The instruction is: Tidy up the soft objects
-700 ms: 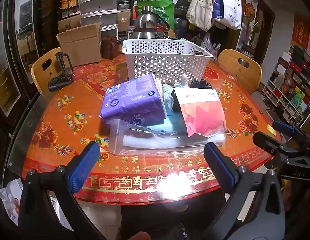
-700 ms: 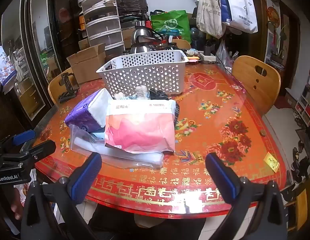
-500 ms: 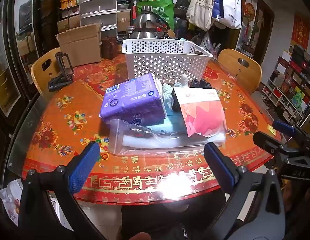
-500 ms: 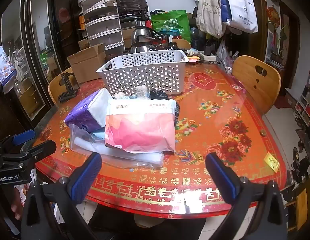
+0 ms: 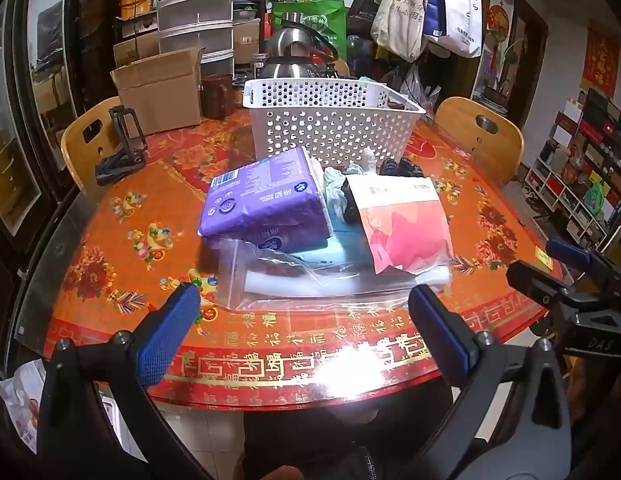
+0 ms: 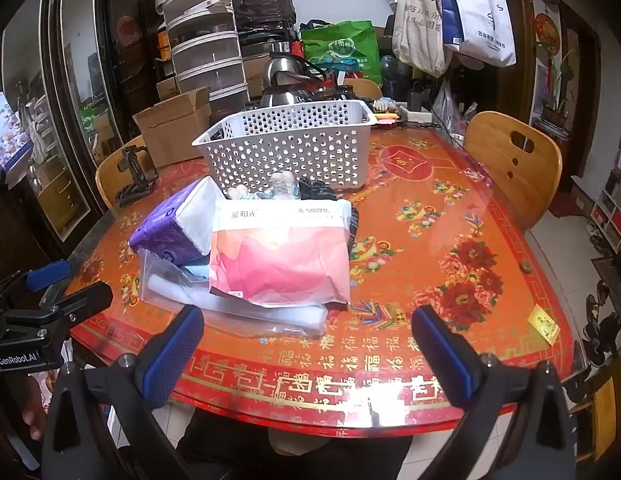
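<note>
— What's the biggest thing in front of them?

— The round table (image 5: 110, 248), covered in a red and gold flowered cloth under glass. Wooden chairs (image 6: 514, 168) stand round it, and a cardboard box (image 5: 158, 84) sits at the far left edge.

— And on it?

— A white perforated basket (image 5: 334, 120) toward the far side; from here I can't tell what lies inside. Just in front of it, nearer the person, is the heap of soft things. A purple tissue pack (image 5: 266, 204) lies on the left of the heap, tilted up. A pink and white pack (image 6: 282, 252) lies on the right, touching it or close beside it. Both rest partly on a clear plastic bag (image 5: 278, 276) with something pale and flat inside, which reaches nearest the table's front edge. Between the packs and the basket some crumpled pale cloth (image 5: 336, 184) and something dark (image 6: 316, 190) are tucked in; too bunched to name.

— The grippers?

— The left gripper (image 5: 306, 332) hangs over the near edge, its blue pads spread wide, nothing between them, short of the clear bag. The right gripper (image 6: 310, 344) sits alongside on the right, likewise gaping wide and holding nothing, facing the pink and white pack.

— Anything smaller?

— A black stand (image 5: 124, 148) by the left chair, and a small yellow slip (image 6: 544, 324) near the right edge.
</note>
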A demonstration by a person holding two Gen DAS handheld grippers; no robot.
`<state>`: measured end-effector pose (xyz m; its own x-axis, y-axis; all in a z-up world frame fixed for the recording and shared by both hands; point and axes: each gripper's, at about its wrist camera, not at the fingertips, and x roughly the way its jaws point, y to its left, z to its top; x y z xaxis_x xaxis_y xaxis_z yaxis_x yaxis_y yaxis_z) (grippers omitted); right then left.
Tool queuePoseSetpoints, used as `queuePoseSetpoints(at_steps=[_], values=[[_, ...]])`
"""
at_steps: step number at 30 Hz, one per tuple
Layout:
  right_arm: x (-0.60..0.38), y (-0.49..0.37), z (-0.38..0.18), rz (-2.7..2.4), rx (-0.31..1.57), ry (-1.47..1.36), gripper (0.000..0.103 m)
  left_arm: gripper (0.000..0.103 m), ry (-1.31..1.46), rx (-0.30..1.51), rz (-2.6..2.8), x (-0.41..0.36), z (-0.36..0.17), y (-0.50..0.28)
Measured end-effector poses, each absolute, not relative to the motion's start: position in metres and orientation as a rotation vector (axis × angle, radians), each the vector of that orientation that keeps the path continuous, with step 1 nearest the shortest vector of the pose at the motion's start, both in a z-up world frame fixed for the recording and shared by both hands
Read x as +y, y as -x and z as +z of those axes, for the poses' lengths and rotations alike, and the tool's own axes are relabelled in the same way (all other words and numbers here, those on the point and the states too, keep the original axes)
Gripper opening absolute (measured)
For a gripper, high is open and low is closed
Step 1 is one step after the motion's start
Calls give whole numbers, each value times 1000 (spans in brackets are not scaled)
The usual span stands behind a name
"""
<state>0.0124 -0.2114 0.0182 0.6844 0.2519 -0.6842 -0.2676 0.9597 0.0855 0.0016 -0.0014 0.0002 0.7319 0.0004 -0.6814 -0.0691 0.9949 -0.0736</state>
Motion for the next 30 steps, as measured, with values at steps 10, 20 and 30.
queuePoseSetpoints(at_steps=[10, 20, 30], values=[[-212, -12, 19, 291, 764, 22, 103, 103, 94, 749, 36, 0, -1, -1], [-212, -12, 19, 290, 764, 22, 103, 103, 94, 749, 36, 0, 0, -1], [-212, -12, 19, 291, 764, 23, 103, 103, 94, 748, 39, 0, -1, -1]])
